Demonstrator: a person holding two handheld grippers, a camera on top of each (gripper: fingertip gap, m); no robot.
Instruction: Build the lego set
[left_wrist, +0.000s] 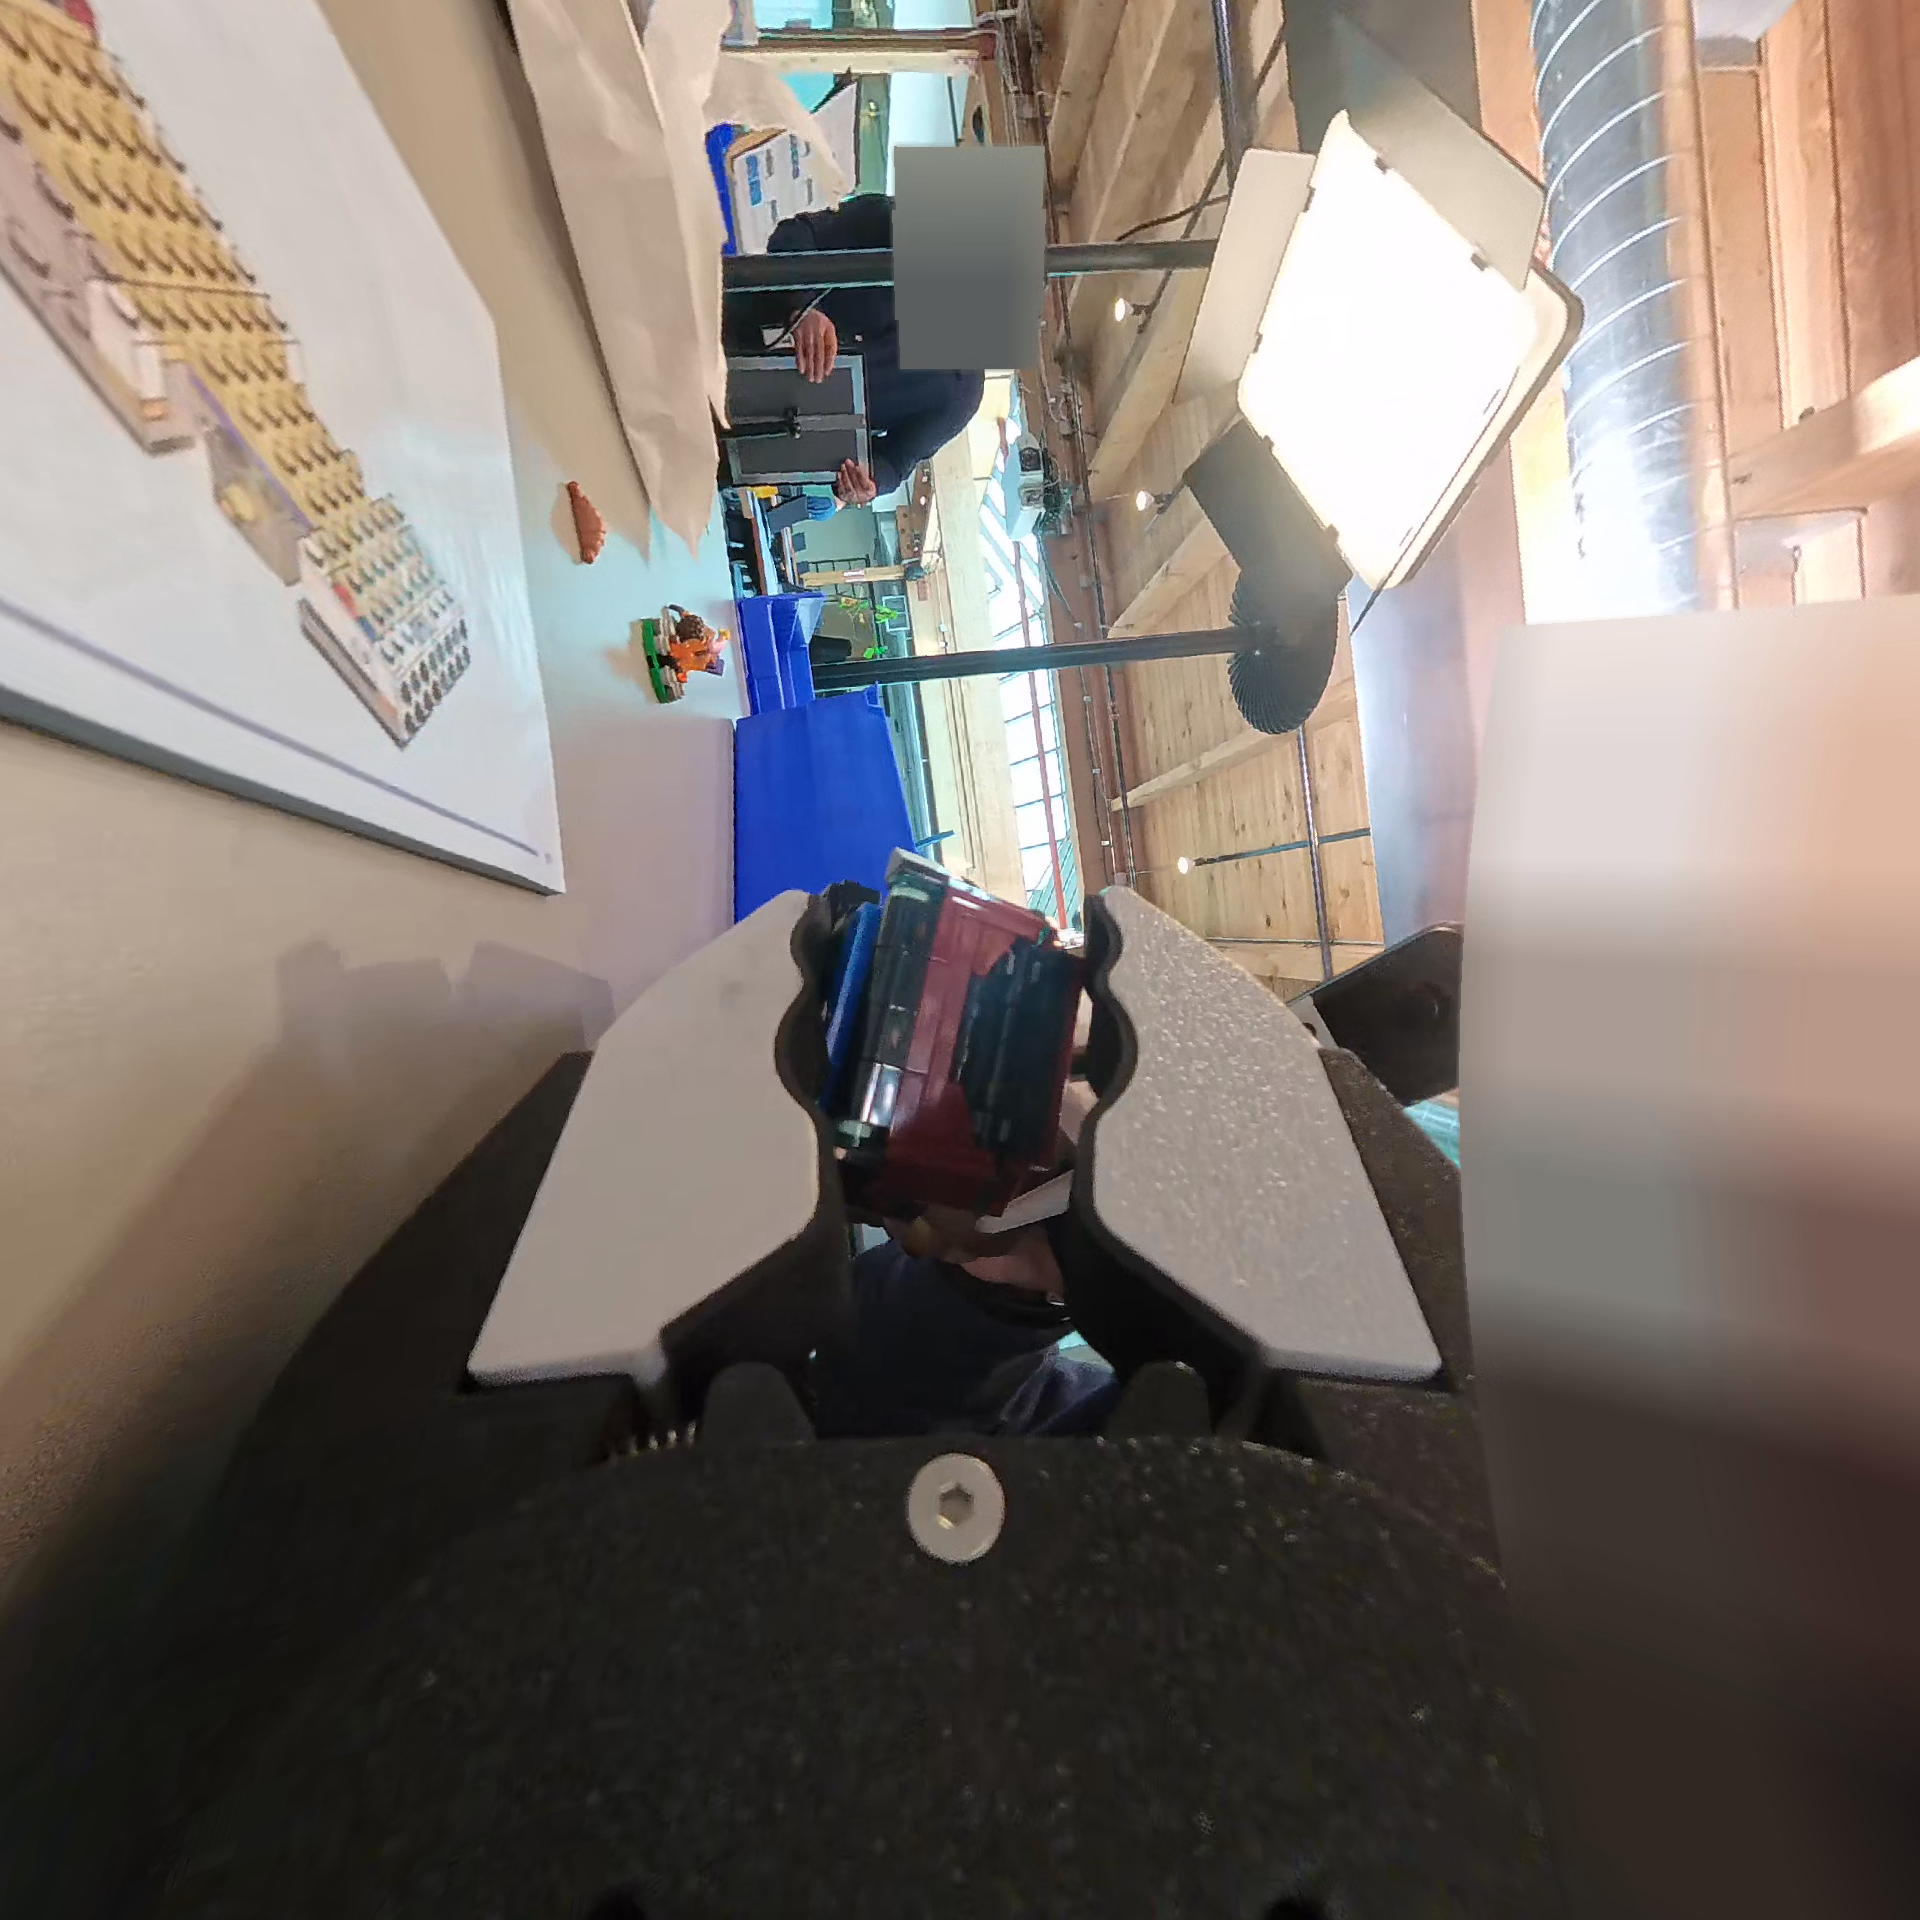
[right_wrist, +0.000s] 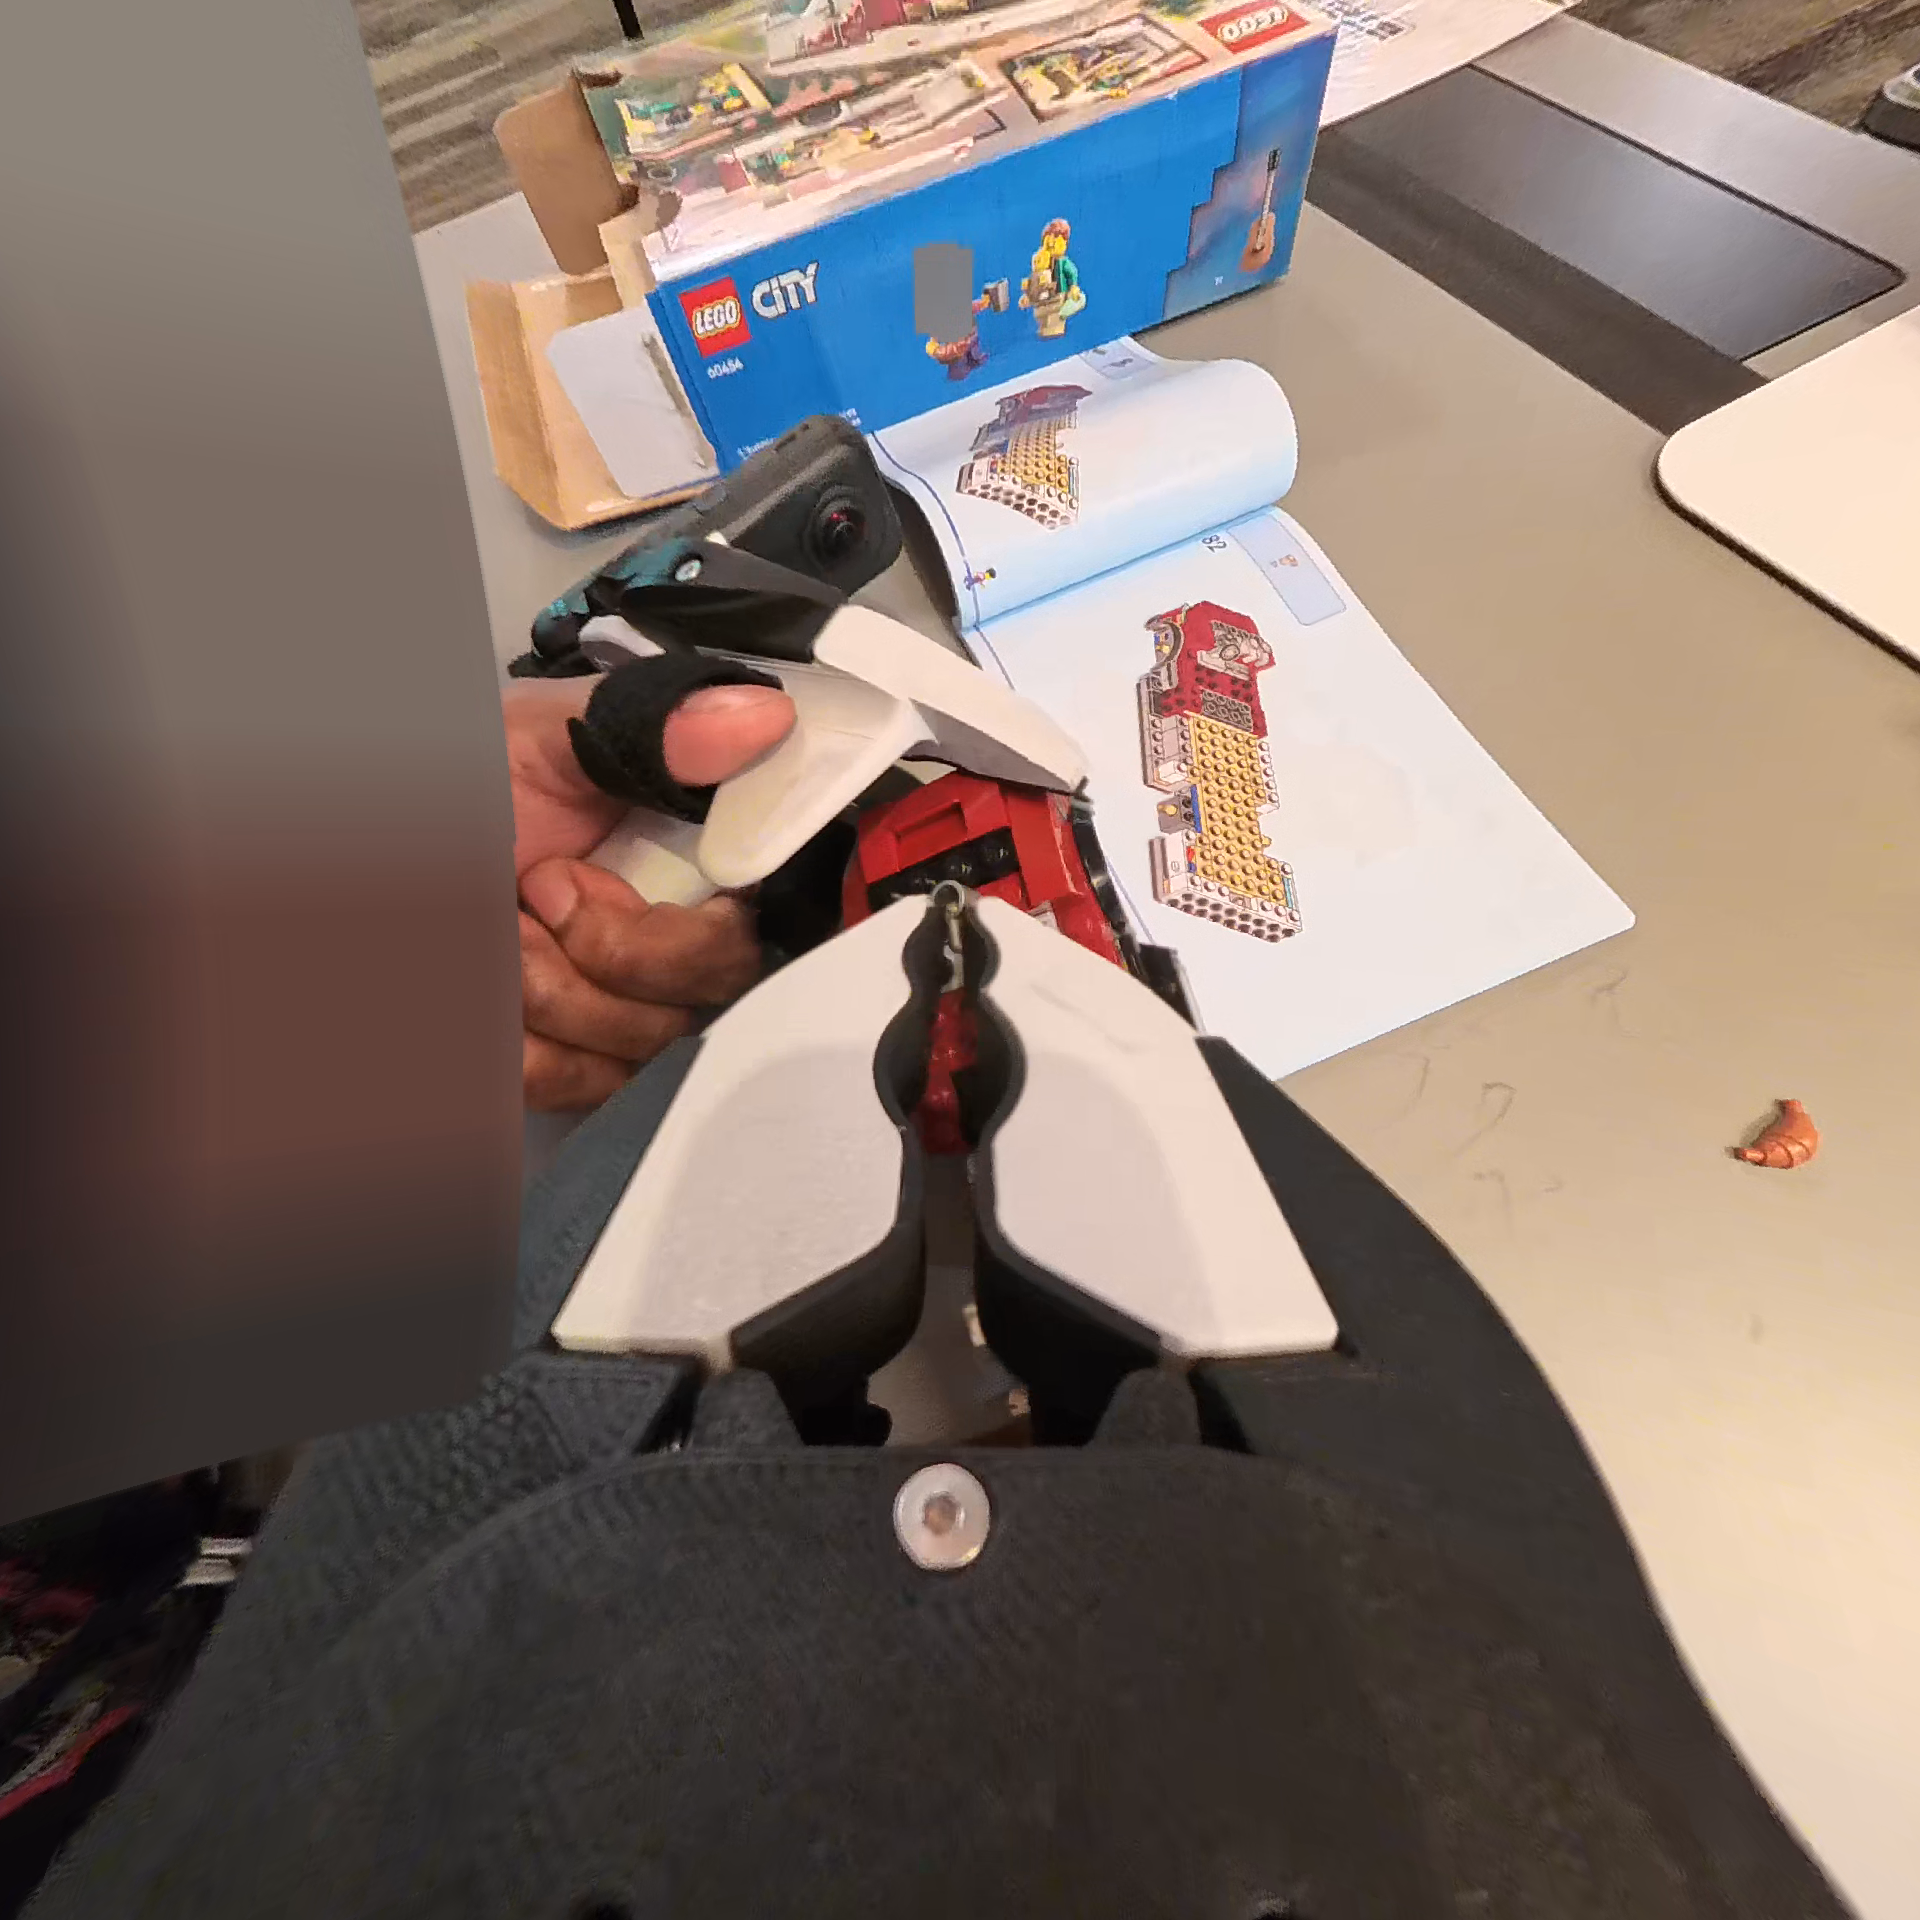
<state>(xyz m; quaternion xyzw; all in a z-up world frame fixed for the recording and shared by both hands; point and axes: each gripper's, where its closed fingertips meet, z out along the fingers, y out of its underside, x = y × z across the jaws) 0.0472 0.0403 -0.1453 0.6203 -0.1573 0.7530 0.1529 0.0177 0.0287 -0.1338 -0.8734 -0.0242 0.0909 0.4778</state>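
Note:
My left gripper (left_wrist: 945, 935) is turned on its side and shut on a dark red, black and blue brick assembly (left_wrist: 956, 1049), held in the air. In the right wrist view the same gripper (right_wrist: 935, 769), in a person's hand, holds the red assembly (right_wrist: 966, 831) just ahead of my right gripper. My right gripper (right_wrist: 948, 914) is shut on a small grey ring-ended piece (right_wrist: 948, 902). The ring end sticks out of the fingertips and sits right at the assembly's black recess.
An open instruction booklet (right_wrist: 1351, 748) lies on the grey table (right_wrist: 1558, 1299), with a blue box (right_wrist: 935, 239) behind it. A brown croissant piece (right_wrist: 1779, 1135) lies to the right, a white board (right_wrist: 1818, 488) farther right. A small green and orange build (left_wrist: 681, 649), a blue bin (left_wrist: 810, 810) and a person stand beyond. My left and right fingertips are right by each other.

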